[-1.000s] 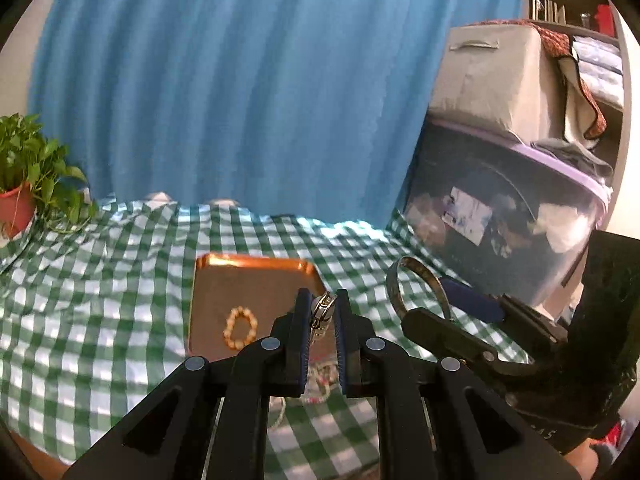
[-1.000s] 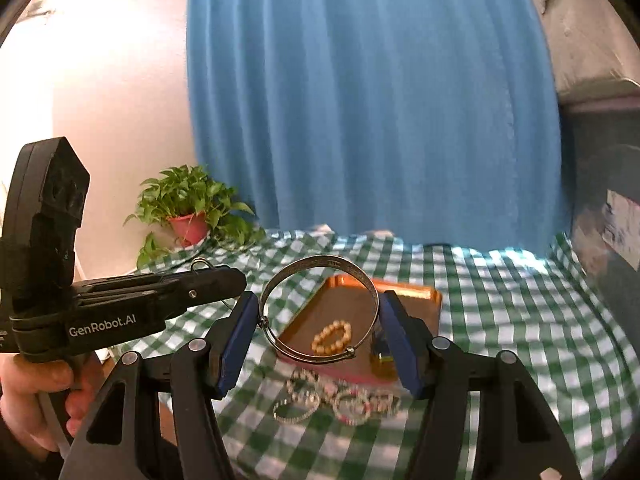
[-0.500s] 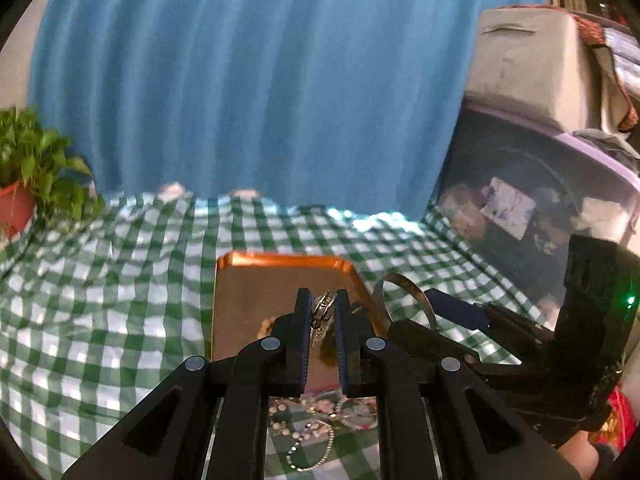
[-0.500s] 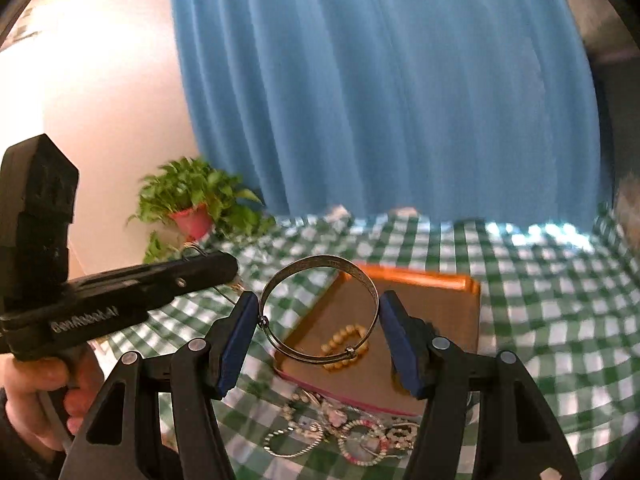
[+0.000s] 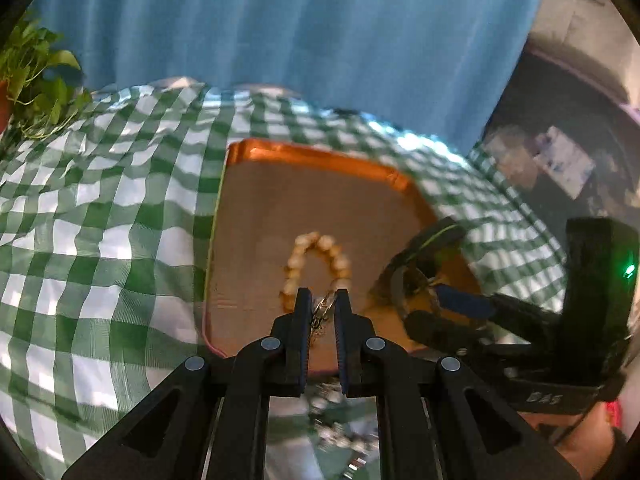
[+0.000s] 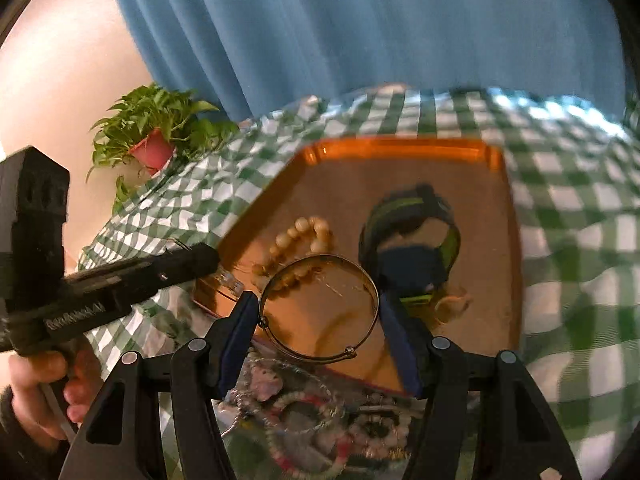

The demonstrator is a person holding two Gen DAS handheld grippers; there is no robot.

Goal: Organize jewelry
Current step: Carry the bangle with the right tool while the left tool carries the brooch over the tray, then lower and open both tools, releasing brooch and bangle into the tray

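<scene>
An orange tray lies on the green checked cloth. On it lie a beige bead bracelet and a dark watch with a green strap. My left gripper is shut on a small silver chain piece low over the tray's near end. My right gripper is shut on a thin silver bangle, held over the tray's near edge. The right gripper also shows in the left wrist view.
A pile of bead bracelets and chains lies on the cloth in front of the tray. A potted plant stands at the far left by the blue curtain. Storage boxes stand at the right.
Both grippers have moved forward and down over the tray, each still holding its piece. The tray now fills much more of both views.
</scene>
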